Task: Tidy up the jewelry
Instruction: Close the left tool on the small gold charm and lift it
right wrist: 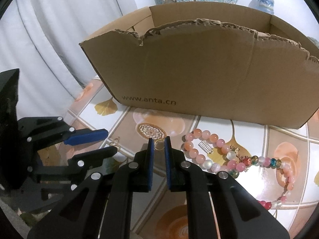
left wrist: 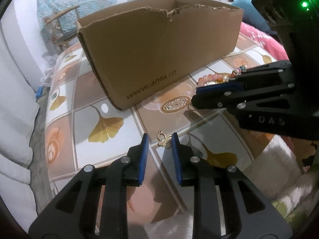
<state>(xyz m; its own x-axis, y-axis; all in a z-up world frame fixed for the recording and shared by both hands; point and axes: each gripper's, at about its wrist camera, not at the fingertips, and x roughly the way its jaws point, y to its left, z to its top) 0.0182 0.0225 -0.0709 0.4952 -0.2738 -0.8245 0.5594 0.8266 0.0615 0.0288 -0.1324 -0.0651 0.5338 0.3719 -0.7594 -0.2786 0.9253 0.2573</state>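
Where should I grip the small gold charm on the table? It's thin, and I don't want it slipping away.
Take the gold charm across its curly middle, coming down from above with one pad on each side. It lies flat on the table, so a sideways approach would likely just push it. The left gripper already straddles it, open.

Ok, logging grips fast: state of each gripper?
Left gripper: open around the gold charm, not gripping.
Right gripper: shut on a gold ring.
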